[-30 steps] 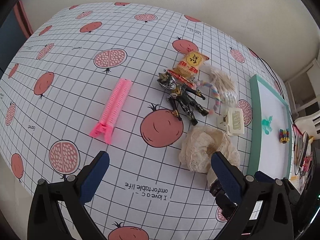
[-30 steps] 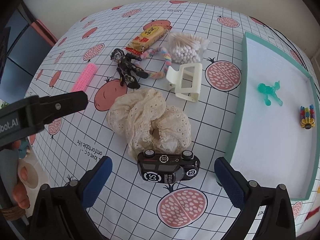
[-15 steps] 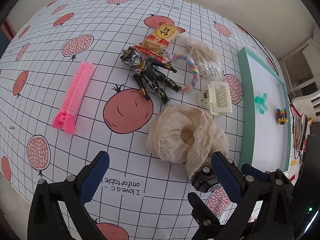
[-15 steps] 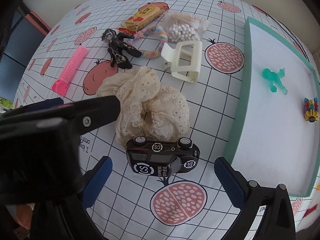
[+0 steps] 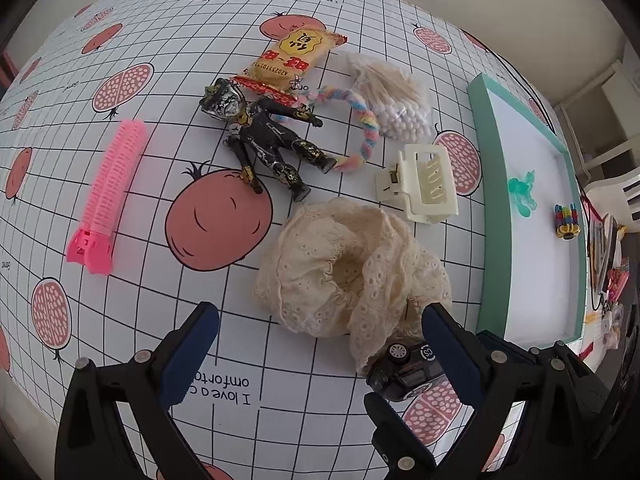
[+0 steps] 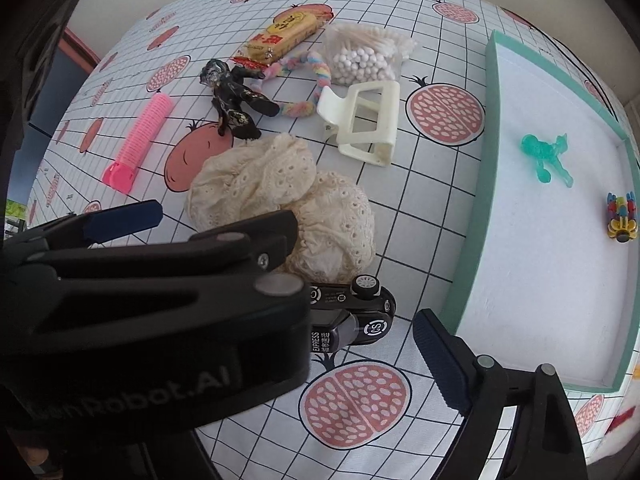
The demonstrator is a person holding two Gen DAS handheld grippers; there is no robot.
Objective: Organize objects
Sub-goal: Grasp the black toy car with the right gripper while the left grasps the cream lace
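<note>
The left hand-held gripper is brought nearer the lace cloth on the counter, wide open and empty, seemingly for pickup; the right hand-held gripper's opening cannot be told.

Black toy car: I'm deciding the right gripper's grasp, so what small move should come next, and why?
Probably ease the right gripper forward and down over the black toy car, then close. Its jaws are open; the car lies on its side between them, touching the cream lace cloth. The left gripper is open and crowds that side.
</note>
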